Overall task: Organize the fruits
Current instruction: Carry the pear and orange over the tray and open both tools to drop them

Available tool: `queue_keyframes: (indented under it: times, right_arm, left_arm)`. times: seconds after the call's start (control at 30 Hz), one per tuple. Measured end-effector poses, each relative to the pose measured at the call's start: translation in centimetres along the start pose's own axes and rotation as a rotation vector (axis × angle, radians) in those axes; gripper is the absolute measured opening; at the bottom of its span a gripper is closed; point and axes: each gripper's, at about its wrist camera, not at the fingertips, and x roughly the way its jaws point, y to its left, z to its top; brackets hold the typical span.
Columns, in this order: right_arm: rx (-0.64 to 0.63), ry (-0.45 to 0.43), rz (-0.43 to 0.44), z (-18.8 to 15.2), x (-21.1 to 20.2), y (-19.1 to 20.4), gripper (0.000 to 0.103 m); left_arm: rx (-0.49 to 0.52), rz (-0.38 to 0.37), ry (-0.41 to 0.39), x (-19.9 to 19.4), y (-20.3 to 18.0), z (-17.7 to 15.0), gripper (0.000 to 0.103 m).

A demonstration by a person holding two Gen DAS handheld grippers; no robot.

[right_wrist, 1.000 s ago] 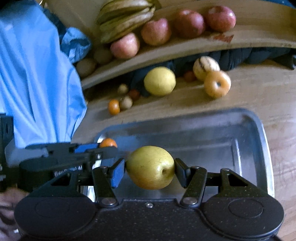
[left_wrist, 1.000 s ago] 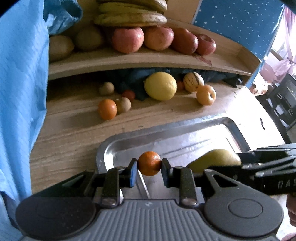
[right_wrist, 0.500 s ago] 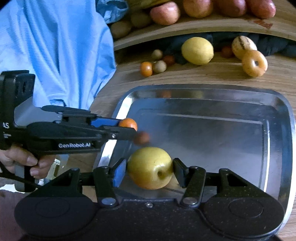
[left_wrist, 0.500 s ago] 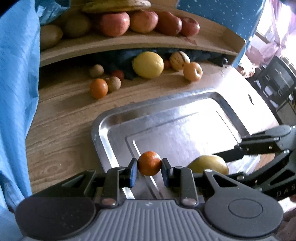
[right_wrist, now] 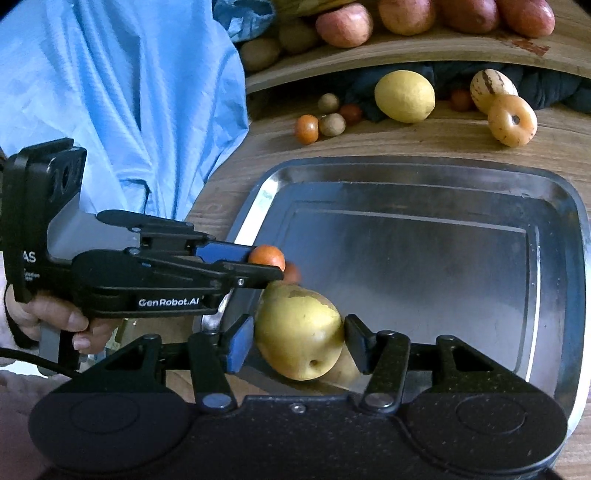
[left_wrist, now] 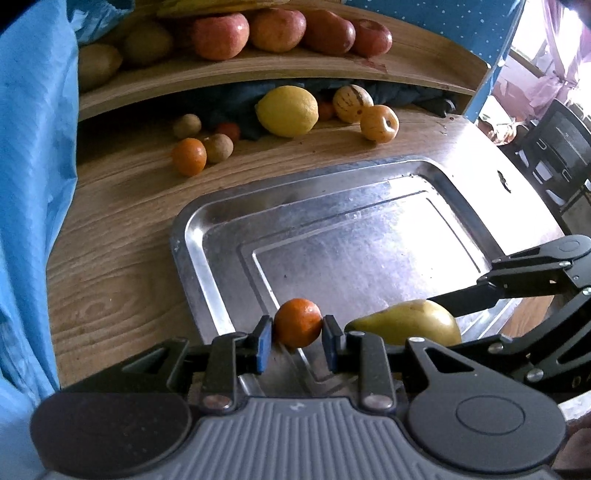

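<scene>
Two grippers, each clamped on a fruit, over the near left corner of a metal tray.

The left gripper [left_wrist: 297, 336] pinches a small orange [left_wrist: 297, 328] between its pads; the right gripper [right_wrist: 298, 341] squeezes a yellow pear [right_wrist: 300, 332], low over the tray [right_wrist: 436, 173] and just beside the orange. The tray sits on the wooden desk [left_wrist: 122, 236]. Behind it lie a lemon [left_wrist: 287, 110], another small orange [left_wrist: 188, 156] and other loose fruit, with apples [left_wrist: 220, 36] on the shelf [left_wrist: 258, 75] above.
</scene>
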Motion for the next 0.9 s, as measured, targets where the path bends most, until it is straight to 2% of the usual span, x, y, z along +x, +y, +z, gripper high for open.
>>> queue_keyframes:
  times: [0.13,0.33,0.6,0.67,0.73,0.9]
  right_arm:
    - [-0.007,-0.012,-0.014,-0.2,-0.3,0.2,0.057]
    - [0.000,-0.022,-0.032,-0.7,-0.7,0.1,0.058]
    - [0.001,-0.047,-0.068,-1.6,-1.8,0.4,0.077]
    - [-0.006,-0.060,-0.082,-1.9,-2.4,0.6,0.081]
    - [-0.011,-0.071,-0.095,-2.2,-3.0,0.7,0.085]
    - [-0.016,-0.091,-0.127,-3.1,-4.6,0.7,0.095]
  left_arm:
    - [-0.014,0.016,-0.007,-0.3,-0.3,-0.4,0.031]
    - [-0.024,0.039,-0.019,-0.9,-0.9,-1.1,0.040]
    - [-0.052,0.082,-0.052,-2.3,-1.0,-1.9,0.060]
    - [-0.058,0.101,-0.063,-2.7,-1.1,-2.0,0.073]
    - [-0.060,0.117,-0.077,-3.3,-1.3,-2.2,0.081]
    - [-0.058,0.134,-0.096,-4.7,-1.9,-2.8,0.093]
